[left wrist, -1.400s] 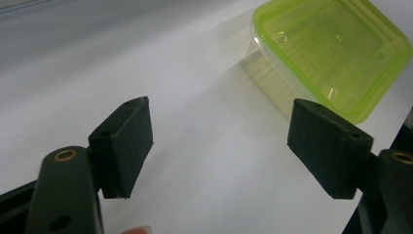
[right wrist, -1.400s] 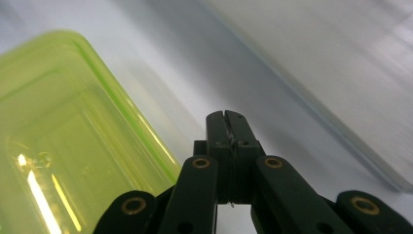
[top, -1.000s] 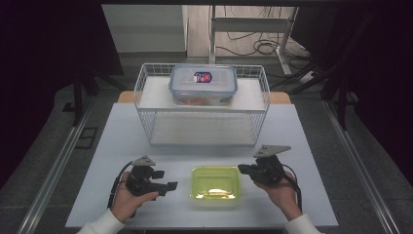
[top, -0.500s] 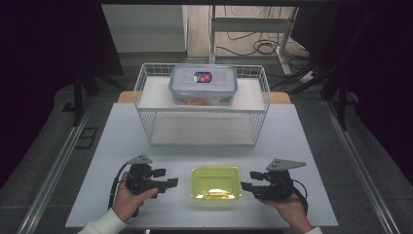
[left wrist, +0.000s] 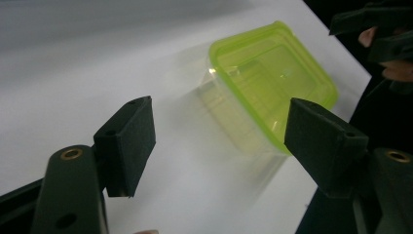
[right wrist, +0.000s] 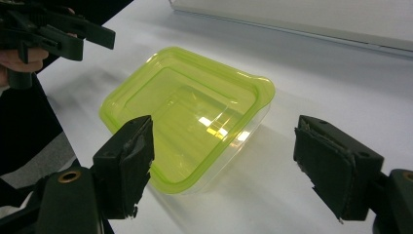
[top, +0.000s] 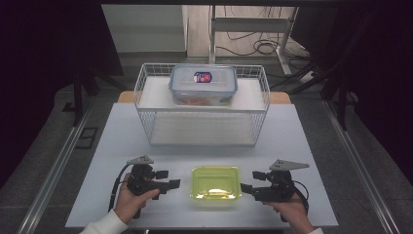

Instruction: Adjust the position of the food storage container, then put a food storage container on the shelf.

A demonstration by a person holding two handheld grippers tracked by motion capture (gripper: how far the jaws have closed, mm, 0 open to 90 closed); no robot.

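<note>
The right gripper [top: 249,182] has moved down and out to the right side of the green box [top: 216,184], and its jaws have just been opening, with nothing between them. Now they stand wide apart, just beside the box. The left gripper [top: 171,179] stays where it was on the other side, jaws apart too, holding nothing. The green box sits on the white table [top: 122,141] between the two grippers, near the front edge. Behind it stands a wire basket [top: 146,109] with a clear box [top: 203,86] on top.
</note>
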